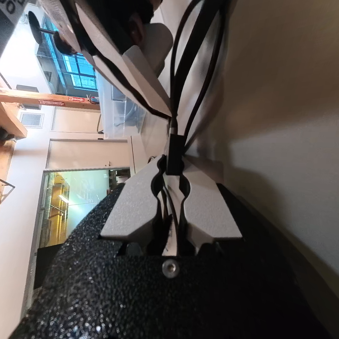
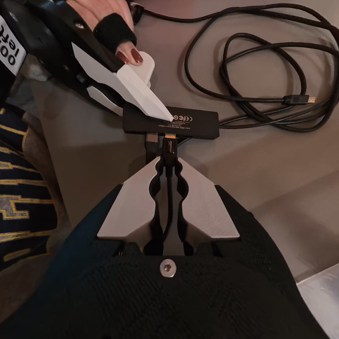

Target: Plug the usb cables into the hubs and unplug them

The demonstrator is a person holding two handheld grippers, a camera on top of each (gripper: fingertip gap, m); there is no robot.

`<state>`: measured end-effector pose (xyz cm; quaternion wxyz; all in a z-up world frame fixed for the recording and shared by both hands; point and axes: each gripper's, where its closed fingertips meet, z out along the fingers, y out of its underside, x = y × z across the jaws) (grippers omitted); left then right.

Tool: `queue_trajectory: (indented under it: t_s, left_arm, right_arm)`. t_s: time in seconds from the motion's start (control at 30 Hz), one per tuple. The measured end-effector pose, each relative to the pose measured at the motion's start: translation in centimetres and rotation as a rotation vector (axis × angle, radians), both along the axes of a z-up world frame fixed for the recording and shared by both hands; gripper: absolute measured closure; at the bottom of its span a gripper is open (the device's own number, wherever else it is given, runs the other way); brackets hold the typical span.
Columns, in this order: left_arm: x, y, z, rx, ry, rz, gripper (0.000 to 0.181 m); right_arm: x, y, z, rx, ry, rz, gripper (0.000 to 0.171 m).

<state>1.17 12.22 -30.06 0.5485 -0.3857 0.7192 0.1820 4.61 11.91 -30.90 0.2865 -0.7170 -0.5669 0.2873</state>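
Black hub [image 2: 192,122] pinched by your left gripper [image 2: 165,117]; your right gripper [image 2: 169,159] clamps USB plug [image 2: 169,146] at hub's port.

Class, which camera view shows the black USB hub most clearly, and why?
The right wrist view: the whole USB hub lies flat on the table, with the right gripper holding a plug at its port. The left wrist view shows the hub only end-on, clamped in the left gripper.
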Motion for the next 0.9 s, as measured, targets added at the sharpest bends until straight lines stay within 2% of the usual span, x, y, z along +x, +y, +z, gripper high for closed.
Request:
queue_trajectory:
  t_s: [0.2,0.37,0.47,0.63,0.8,0.9]
  left_arm:
    - [0.6,-1.1,-0.9,-0.022,0.025,-0.048,0.171]
    - [0.5,-1.2,-0.8,-0.060,-0.003,-0.053,0.170]
    - [0.4,-1.4,-1.0,-0.009,0.054,-0.098,0.169]
    - [0.0,-1.4,-0.7,-0.033,0.040,-0.094,0.156]
    - [-0.5,-1.2,-0.6,-0.068,0.039,-0.083,0.153]
    - [-0.4,-1.8,-0.9,-0.078,0.055,-0.110,0.161]
  right_arm:
    - [0.0,0.0,-1.4,0.048,-0.034,0.030,0.162]
    - [0.0,0.0,-1.3,0.065,0.026,0.058,0.162]
    - [-0.1,0.0,-1.5,0.053,0.056,0.070,0.161]
    - [-0.2,-0.2,-1.3,0.079,0.072,0.085,0.161]
    - [-0.3,-0.9,-0.4,0.143,0.078,0.145,0.161]
    - [-0.4,-1.1,-0.1,0.165,0.052,0.166,0.161]
